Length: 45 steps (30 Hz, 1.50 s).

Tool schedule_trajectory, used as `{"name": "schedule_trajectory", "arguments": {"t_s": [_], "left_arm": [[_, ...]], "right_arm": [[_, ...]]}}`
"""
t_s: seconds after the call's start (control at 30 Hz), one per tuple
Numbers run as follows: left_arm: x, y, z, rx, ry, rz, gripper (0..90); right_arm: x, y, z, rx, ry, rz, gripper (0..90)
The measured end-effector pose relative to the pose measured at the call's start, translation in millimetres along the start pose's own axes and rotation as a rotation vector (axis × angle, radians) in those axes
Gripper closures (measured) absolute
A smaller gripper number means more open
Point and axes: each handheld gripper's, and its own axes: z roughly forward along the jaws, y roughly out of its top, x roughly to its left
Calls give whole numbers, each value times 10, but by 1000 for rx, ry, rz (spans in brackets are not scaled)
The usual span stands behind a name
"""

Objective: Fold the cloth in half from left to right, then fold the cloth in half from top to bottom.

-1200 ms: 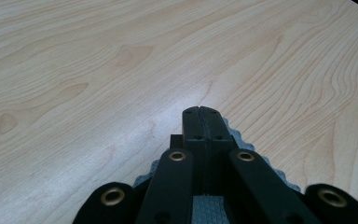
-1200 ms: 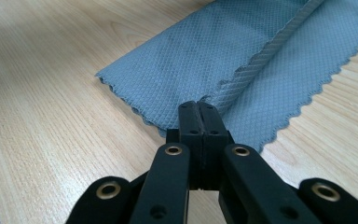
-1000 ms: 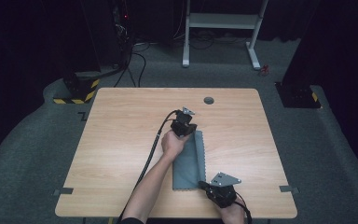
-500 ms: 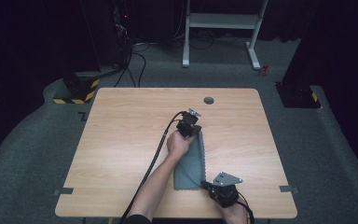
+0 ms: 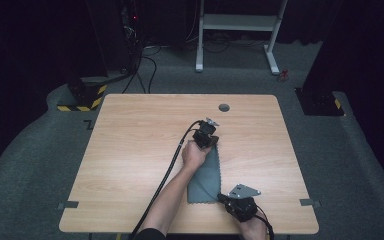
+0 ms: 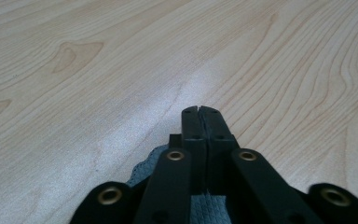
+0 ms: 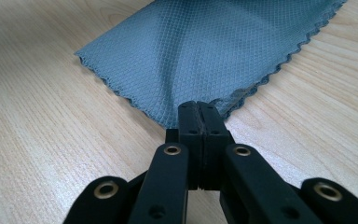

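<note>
A grey cloth [image 5: 206,175] lies stretched on the wooden table [image 5: 130,150] between both grippers. The right gripper [image 7: 199,112] pinches its near corner with jaws closed. The left gripper [image 6: 199,114] at the far end is closed too, seemingly on the cloth's edge.

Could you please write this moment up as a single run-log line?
left gripper: shut on grey cloth, far end | right gripper: shut on cloth's near corner | cloth: stretched between them on wooden table

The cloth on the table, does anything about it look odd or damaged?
No damage shows. The cloth lies as a narrow strip, both grippers shut on opposite ends: left gripper far, right gripper near. A soft crease runs along it.
</note>
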Motion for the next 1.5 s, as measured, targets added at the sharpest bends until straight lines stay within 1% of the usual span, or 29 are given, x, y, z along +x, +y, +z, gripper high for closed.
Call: {"name": "schedule_trajectory", "arguments": {"t_s": [0.03,0.07,0.13,0.23,0.3,0.33,0.4,0.43,0.5,0.53,0.6,0.63,0.7,0.73,0.77,0.8,0.83,0.87,0.9,0.93,0.97,1.07,1.13,1.17,1.2,1.3,1.37,1.43,1.5], "left_arm": [[9,4,-8,-3,3,-3,770],[13,6,-25,-4,3,-13,711],[20,13,-89,-24,22,-12,661],[52,-17,-277,-74,46,-14,592],[87,-54,-379,-80,66,-9,557],[105,-90,-432,-83,74,-15,539],[144,-187,-536,-77,83,-22,512],[152,-252,-580,-81,86,-25,508],[165,-385,-668,-68,105,-2,497],[166,-458,-702,-64,109,-4,493],[173,-592,-766,-47,117,-19,482],[180,-665,-808,-44,109,-41,479],[170,-744,-864,-48,94,-62,471],[161,-782,-895,-56,90,-59,469],[142,-812,-915,-60,79,-60,465],[112,-842,-932,-65,65,-68,457],[86,-872,-945,-68,56,-62,451],[62,-897,-953,-64,55,-44,446],[32,-923,-954,-55,57,-36,443],[9,-952,-948,-51,60,-31,445],[5,-979,-939,-44,72,-15,446],[34,-1065,-906,-18,80,-17,446],[57,-1123,-917,-44,93,-16,453],[65,-1138,-929,-48,98,-20,455],[71,-1146,-943,-41,107,-15,454],[74,-1173,-992,-28,121,-4,442],[66,-1202,-1041,-40,112,-14,437],[33,-1232,-1104,-63,84,-21,431],[-29,-1260,-1166,-82,61,-11,419]], "right_arm": [[0,0,-1,0,-1,5,870],[-5,-1,1,-1,-7,3,832],[-19,-5,-8,3,-15,17,784],[-81,5,-52,-20,-27,28,773],[-146,38,-80,-41,-28,48,771],[-180,62,-86,-52,-27,55,771],[-258,124,-69,-68,-21,55,770],[-301,156,-46,-73,-21,57,767],[-382,224,23,-70,-18,58,758],[-422,262,72,-60,-10,61,752],[-485,334,188,-35,-5,53,746],[-497,366,241,-29,-9,56,745],[-508,438,323,-16,-20,21,745],[-505,477,359,-7,-30,7,745],[-506,508,387,-4,-32,-2,745],[-508,539,413,0,-30,1,743],[-511,566,437,5,-31,0,736],[-516,591,461,3,-35,-1,726],[-522,607,484,-4,-37,-3,720],[-532,625,514,-1,-38,-6,714],[-541,643,543,12,-41,-11,714],[-577,668,609,33,-40,-26,716],[-596,660,648,49,-45,-30,721],[-617,648,655,41,-35,-28,735],[-635,646,651,40,-29,-14,737],[-684,647,651,39,-34,-1,733],[-689,648,649,41,-43,-9,720],[-689,636,648,32,-46,-13,707],[-691,631,645,28,-31,7,671]]}}
